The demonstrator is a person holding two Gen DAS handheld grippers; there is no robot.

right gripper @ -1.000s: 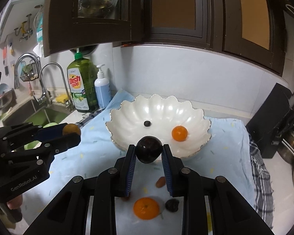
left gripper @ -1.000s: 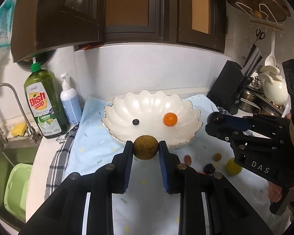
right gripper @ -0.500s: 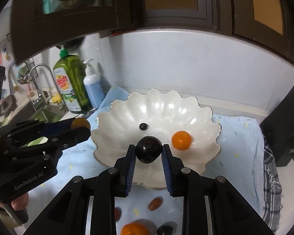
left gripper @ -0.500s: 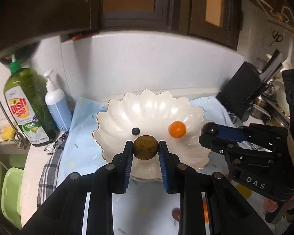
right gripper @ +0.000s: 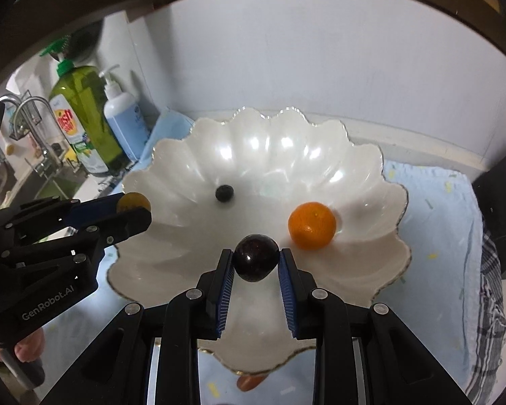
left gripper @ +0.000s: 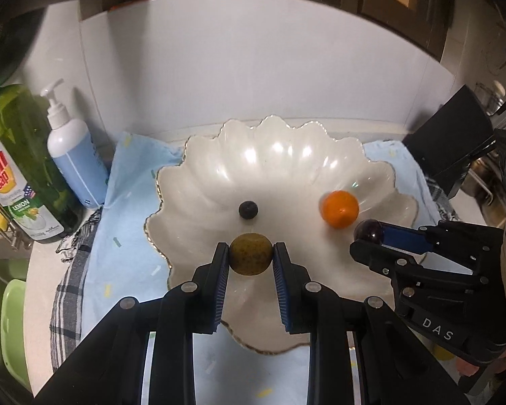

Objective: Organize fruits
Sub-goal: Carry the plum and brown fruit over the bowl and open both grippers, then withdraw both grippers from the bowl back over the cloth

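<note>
My left gripper (left gripper: 250, 258) is shut on a round yellow-green fruit (left gripper: 250, 253) and holds it over the near part of the white scalloped bowl (left gripper: 286, 155). My right gripper (right gripper: 255, 262) is shut on a dark plum (right gripper: 255, 257), also over the bowl (right gripper: 270, 141). In the bowl lie an orange mandarin (left gripper: 340, 208) (right gripper: 312, 225) and a small dark berry (left gripper: 248, 209) (right gripper: 224, 193). The right gripper shows at the right of the left wrist view (left gripper: 369, 233), the left gripper at the left of the right wrist view (right gripper: 133, 207).
A green dish soap bottle (left gripper: 20, 168) and a blue pump bottle (left gripper: 74, 155) stand at the left by the sink. A black knife block (left gripper: 455, 148) stands at the right. A reddish fruit (right gripper: 251, 382) lies on the blue cloth (right gripper: 435, 202) just before the bowl.
Both grippers have moved forward and down over the bowl with their fruits still held. The loose fruits on the cloth have slipped out of view beneath the fingers.
</note>
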